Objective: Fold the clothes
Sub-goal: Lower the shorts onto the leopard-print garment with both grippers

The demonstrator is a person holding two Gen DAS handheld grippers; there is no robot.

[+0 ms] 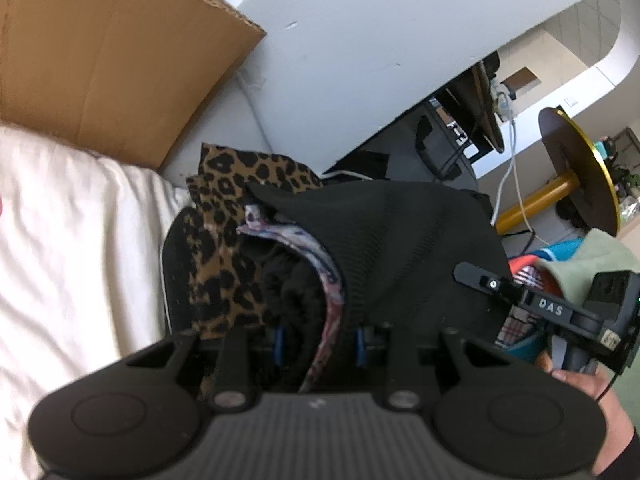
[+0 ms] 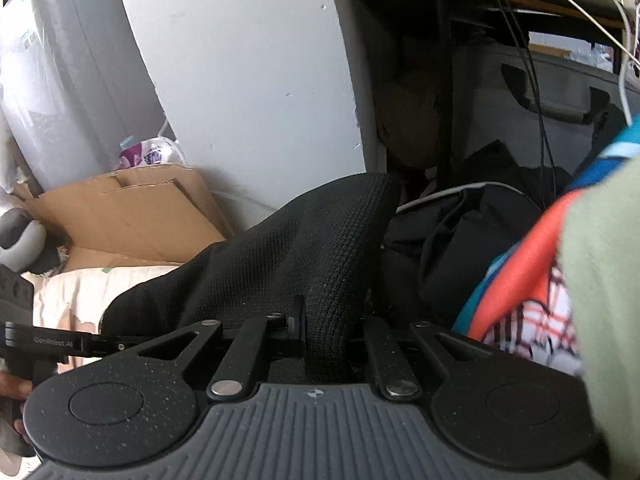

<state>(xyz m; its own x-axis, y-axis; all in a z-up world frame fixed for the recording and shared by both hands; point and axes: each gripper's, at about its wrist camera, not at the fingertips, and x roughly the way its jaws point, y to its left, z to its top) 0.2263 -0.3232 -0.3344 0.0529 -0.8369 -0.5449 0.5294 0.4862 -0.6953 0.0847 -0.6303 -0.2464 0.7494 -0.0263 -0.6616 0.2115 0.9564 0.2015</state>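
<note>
Left claw [image 1: 320,336]: jaws standing partly apart and clamping a thick bunch of cloth, namely the black knit garment [image 1: 400,240] together with a pink-patterned lining edge [image 1: 320,264] showing inside it. The bunch is filling the gap between the blue-tipped fingers [image 1: 279,342], which likely explains why they are not closing further.

Right claw [image 2: 320,332]: jaws nearly together and pinching a thinner fold of the same black knit garment [image 2: 288,248]. The cloth is rising away from the jaws in a taut ridge.

Purpose, as a judgement: both claws are gripping one edge at two spots, so the garment is hanging spread between them, ready to be laid flat for folding.

Position of garment: starting right at both sets of jaws and stretching forward and outward from them, draping over a leopard-print cloth [image 1: 224,216].

Surroundings: white bedding [image 1: 72,216] lying to the left; a cardboard box [image 1: 112,64] standing beyond it; a pile of coloured clothes [image 2: 540,280] sitting to the right, with a green cloth [image 2: 608,280] close to the lens.
</note>
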